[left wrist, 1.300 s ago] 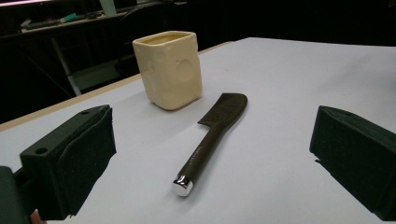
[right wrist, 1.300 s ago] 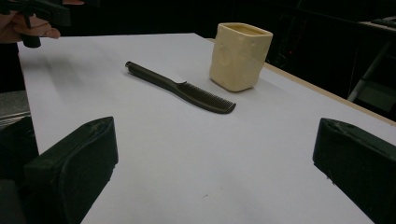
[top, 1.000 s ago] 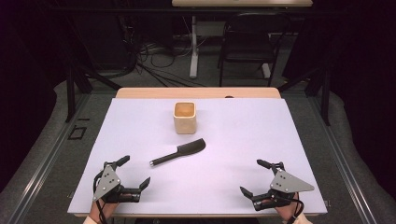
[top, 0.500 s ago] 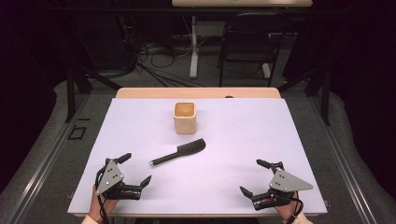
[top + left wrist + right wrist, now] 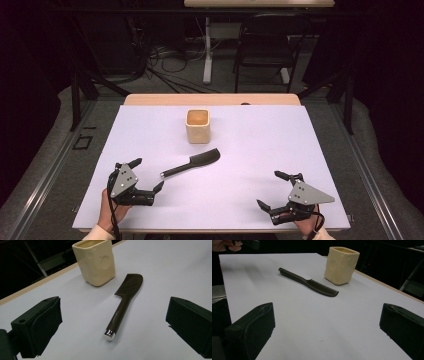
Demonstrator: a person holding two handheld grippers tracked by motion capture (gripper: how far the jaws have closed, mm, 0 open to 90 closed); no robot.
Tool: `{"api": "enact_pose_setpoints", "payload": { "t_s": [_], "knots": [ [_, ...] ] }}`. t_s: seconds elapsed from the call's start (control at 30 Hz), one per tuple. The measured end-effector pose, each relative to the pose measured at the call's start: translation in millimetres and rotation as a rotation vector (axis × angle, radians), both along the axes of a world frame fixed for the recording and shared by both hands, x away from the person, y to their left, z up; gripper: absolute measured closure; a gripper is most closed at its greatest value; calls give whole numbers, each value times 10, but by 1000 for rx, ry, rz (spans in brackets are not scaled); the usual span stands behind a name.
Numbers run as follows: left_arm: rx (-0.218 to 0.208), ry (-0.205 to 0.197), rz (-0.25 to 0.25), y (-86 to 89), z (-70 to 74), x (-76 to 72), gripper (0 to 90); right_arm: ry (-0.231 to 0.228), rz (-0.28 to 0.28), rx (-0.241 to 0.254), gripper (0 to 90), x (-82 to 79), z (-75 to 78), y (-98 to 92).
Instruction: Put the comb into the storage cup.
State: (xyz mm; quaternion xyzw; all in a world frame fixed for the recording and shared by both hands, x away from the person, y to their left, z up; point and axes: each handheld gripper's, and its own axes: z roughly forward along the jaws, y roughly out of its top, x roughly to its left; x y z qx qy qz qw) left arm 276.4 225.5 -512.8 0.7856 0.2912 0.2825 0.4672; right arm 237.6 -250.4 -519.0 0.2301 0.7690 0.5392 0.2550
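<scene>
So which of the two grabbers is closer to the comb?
The left gripper. Its open jaws sit just short of the black comb and its silver-tipped handle, while the right gripper waits far off by the table's corner.

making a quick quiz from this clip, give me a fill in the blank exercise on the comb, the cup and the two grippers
1. The black comb lies flat on the ____ table cover.
2. The cream cup stands ____, apart from the comb.
3. The comb's silver-capped handle end points toward the ____ gripper.
4. The right gripper has its jaws ____ and holds nothing.

Missing words: white; upright; left; open
</scene>
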Motion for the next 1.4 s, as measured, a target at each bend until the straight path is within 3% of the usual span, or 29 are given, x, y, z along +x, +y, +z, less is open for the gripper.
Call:
{"api": "enact_pose_setpoints", "payload": {
  "t_s": [0.43,0.83,1.03,1.3,1.4],
  "knots": [
    [45,76,-16,-87,5,169,1,9,-2,-9,0,9,-7,-1],
    [106,121,-31,-200,14,299,1,13,-3,-9,0,18,-16,1],
    [153,162,-38,-285,6,369,1,16,-3,-11,0,13,-18,2],
    [189,192,-51,-412,29,456,1,17,-2,-12,0,12,-19,3],
    [221,194,-67,-495,38,486,1,15,-2,-11,0,9,-16,2]
  ]
}}
